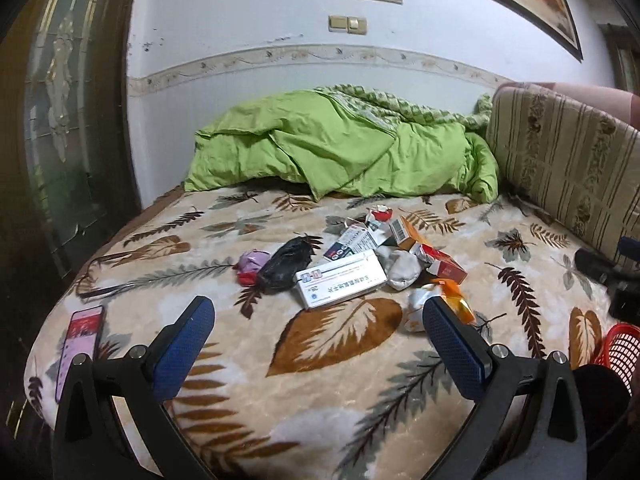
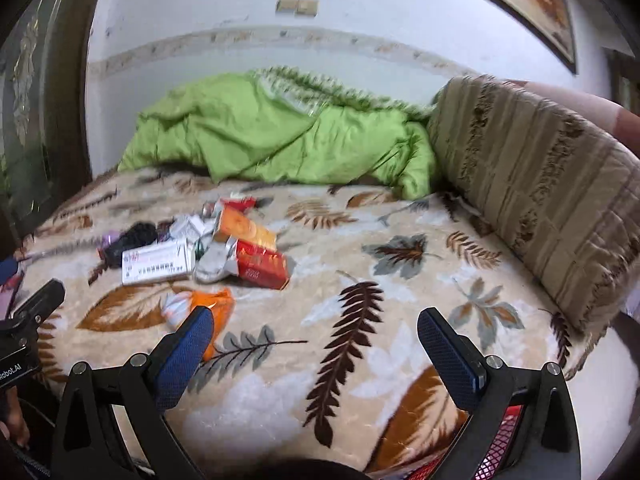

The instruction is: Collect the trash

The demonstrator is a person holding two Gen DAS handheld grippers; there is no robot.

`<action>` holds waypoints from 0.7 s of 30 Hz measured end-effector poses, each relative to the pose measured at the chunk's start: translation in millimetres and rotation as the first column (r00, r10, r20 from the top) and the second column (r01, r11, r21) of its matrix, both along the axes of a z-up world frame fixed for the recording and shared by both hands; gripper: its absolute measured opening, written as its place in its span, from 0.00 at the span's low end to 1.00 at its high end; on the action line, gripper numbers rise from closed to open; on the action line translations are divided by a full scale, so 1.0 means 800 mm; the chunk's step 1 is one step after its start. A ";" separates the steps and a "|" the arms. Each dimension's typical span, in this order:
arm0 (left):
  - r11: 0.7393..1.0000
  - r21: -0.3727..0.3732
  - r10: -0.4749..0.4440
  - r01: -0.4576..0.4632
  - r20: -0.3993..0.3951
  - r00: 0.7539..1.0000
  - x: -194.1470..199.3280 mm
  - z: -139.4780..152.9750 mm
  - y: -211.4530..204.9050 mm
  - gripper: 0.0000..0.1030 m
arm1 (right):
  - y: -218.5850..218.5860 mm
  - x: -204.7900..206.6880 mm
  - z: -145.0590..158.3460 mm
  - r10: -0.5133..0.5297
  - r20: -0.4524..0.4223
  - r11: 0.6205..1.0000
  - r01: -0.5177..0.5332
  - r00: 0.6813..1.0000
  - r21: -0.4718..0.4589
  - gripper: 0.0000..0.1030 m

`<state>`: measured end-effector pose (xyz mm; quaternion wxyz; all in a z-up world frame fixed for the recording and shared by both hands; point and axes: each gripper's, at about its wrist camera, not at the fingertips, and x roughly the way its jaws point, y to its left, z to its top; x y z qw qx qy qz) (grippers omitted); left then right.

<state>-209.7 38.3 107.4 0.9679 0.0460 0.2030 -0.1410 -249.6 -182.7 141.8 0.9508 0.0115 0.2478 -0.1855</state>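
From the left wrist camera, the left gripper (image 1: pixel 319 316) hovers above the leaf-patterned blanket (image 1: pixel 336 400) with its blue-padded fingers (image 1: pixel 184 344) spread wide and nothing between them. Straight ahead of the fingertips lies the trash pile: a white medicine box (image 1: pixel 340 280) nearest, a crumpled black bag (image 1: pixel 285 266) and a purple wrapper (image 1: pixel 251 262) ahead to the left, a red carton (image 1: pixel 444 262) and an orange box (image 1: pixel 408 232) ahead to the right. An orange wrapper (image 1: pixel 456 298) sits just past the right fingertip. A phone (image 1: pixel 80 344) lies on the blanket left of the left finger. A red mesh basket (image 1: pixel 618 346) shows at the far right edge, and a green quilt (image 1: pixel 340 152) is heaped far ahead against the wall.

From the right wrist camera, the right gripper (image 2: pixel 316 326) is likewise spread open and empty over the blanket. The pile lies ahead and to its left, with the white medicine box (image 2: pixel 156 266) and red carton (image 2: pixel 262 266) well beyond the tips. The orange wrapper (image 2: pixel 212 304) touches the left fingertip in this view. A striped cushion (image 2: pixel 540 200) stands ahead to the right. The red mesh basket (image 2: pixel 504 444) shows beneath the right finger.
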 end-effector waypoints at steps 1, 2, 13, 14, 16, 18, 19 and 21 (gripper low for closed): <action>1.000 -0.005 0.004 -0.004 0.004 1.000 -0.004 -0.002 0.003 1.00 | -0.001 -0.007 0.004 -0.003 0.028 1.000 0.003 1.000 -0.001 0.99; 1.000 -0.007 0.005 -0.005 0.009 1.000 -0.005 -0.002 0.005 1.00 | 0.001 -0.014 0.006 -0.003 0.045 1.000 0.003 0.999 -0.006 0.99; 0.999 0.034 -0.015 0.015 0.001 1.000 -0.006 -0.006 -0.007 1.00 | 0.020 -0.017 -0.003 0.044 0.039 0.998 -0.043 0.998 -0.035 0.99; 0.999 0.039 -0.014 0.014 -0.003 1.000 -0.005 -0.007 -0.009 1.00 | 0.019 -0.014 -0.004 0.042 0.026 0.999 -0.041 0.999 -0.032 0.99; 0.999 0.043 -0.011 0.011 -0.010 1.000 -0.003 -0.008 -0.009 1.00 | 0.015 -0.011 -0.006 0.047 0.012 0.999 -0.047 0.999 -0.018 0.99; 0.999 0.041 -0.006 0.007 -0.018 1.000 -0.001 -0.009 -0.008 1.00 | 0.012 -0.011 -0.007 0.044 0.006 0.999 -0.044 0.999 -0.009 0.99; 0.999 0.039 -0.002 0.003 -0.023 1.000 0.000 -0.010 -0.008 1.00 | 0.012 -0.010 -0.007 0.045 0.004 0.999 -0.045 0.999 -0.006 0.99; 0.999 0.036 0.002 -0.001 -0.033 0.999 0.003 -0.011 -0.007 1.00 | 0.011 -0.009 -0.008 0.044 -0.003 0.999 -0.044 0.999 -0.004 0.99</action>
